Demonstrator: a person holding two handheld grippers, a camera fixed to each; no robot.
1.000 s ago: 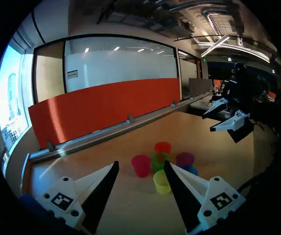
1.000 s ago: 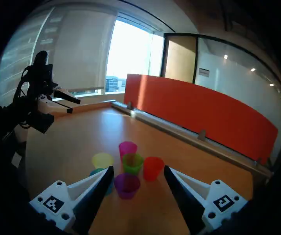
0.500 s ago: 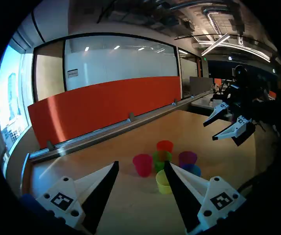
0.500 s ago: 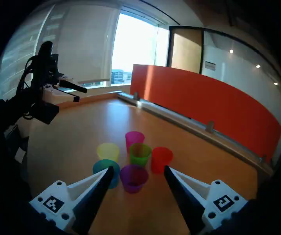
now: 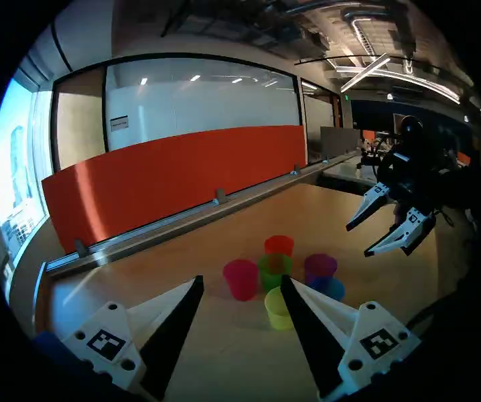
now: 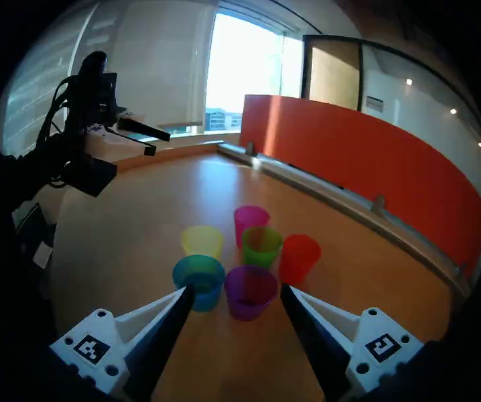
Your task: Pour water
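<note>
Jaws both apart, empty | L gripper point(image 5: 240, 278); R gripper point(image 6: 236, 288) facing cups point(image 6: 261, 244) | six, clustered upright on table point(image 6: 140, 221)

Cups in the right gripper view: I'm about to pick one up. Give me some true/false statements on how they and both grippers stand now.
1. The right gripper is shut on the purple cup. False: it is open and empty; the cup stands on the table just ahead of its fingertips.
2. The green cup stands right beside the red cup. True.
3. The yellow cup lies on its side. False: it stands upright.
4. The left gripper is open and holds nothing. True.
5. The blue cup stands next to the purple cup. True.
</note>
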